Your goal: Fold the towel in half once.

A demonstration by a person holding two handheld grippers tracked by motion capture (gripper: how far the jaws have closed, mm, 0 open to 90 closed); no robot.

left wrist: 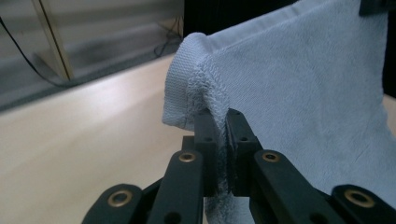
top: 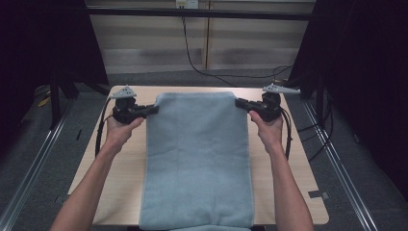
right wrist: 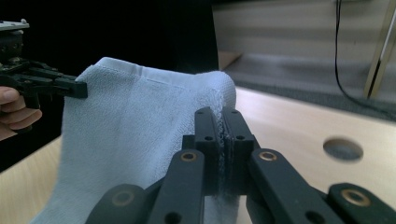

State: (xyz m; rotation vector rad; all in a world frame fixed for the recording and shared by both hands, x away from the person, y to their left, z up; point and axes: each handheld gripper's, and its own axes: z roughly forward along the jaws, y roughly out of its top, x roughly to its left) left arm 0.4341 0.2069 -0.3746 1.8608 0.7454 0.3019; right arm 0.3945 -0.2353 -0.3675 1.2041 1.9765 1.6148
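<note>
L gripper (top: 155, 109) & R gripper (top: 238, 102) clamped on towel (top: 197, 159) corners (pinch clear close-up), table (top: 120, 163) hole (right wrist: 343, 149) in R view

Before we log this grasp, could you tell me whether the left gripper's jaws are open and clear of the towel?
No, the left gripper has its jaws shut on the towel edge.

The near end of the pale blue terry towel (top: 197, 163) was cut off at the near edge of the light wooden table (top: 120, 192), and the pinched hems were hidden between closed jaws.
</note>
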